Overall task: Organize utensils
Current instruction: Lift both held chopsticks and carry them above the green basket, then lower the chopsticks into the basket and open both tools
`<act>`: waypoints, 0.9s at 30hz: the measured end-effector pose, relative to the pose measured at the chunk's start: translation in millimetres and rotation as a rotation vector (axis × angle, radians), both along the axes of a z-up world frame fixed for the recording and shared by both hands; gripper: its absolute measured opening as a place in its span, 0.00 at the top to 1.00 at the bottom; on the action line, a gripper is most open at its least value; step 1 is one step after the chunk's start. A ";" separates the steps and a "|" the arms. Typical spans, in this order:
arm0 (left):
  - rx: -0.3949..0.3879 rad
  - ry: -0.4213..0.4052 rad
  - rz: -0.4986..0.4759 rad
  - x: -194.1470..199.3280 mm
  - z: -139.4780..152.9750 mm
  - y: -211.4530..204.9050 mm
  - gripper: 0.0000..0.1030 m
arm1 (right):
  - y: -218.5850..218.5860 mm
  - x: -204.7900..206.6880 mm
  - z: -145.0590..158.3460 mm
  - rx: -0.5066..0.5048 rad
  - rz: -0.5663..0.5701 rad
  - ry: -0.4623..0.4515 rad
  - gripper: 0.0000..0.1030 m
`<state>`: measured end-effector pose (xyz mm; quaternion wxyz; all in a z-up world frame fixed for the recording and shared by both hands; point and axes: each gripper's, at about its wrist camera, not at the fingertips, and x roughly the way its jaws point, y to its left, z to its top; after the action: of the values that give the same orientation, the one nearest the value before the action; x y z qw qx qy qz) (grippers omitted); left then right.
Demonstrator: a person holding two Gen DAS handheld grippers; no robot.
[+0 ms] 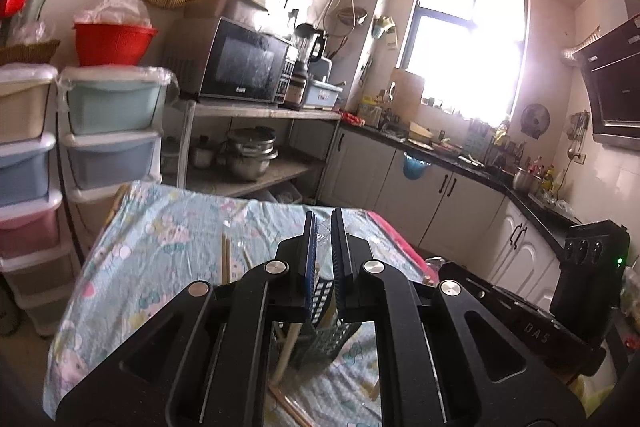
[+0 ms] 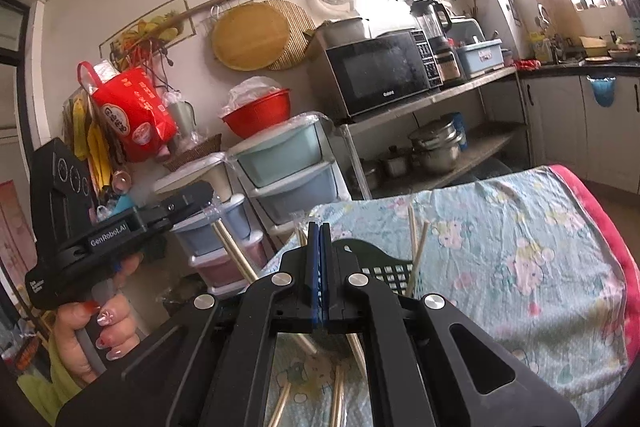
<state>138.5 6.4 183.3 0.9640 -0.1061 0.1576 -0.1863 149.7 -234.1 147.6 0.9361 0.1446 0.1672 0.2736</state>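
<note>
between the left gripper's (image 1: 324, 227) jaws a plastic-wrapped chopstick (image 2: 232, 247) slants upward; the right gripper's (image 2: 319, 239) jaws are closed.

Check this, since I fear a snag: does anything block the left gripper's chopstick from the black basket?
Nothing visible does. The left gripper holds the chopstick just above the basket, and the right gripper sits off to the side.

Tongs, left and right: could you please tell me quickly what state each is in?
Left tongs: closed on a wrapped chopstick.
Right tongs: closed, apparently holding nothing.
</note>
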 end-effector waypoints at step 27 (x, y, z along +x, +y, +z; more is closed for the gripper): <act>0.033 0.027 0.009 39.4 3.0 -0.2 1.00 | 20.5 24.9 46.3 -0.011 0.004 -0.090 0.99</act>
<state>178.0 6.1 186.3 0.9642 -0.0935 0.1730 -0.1778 174.6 -213.6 193.9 0.9429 0.1268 0.1264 0.2809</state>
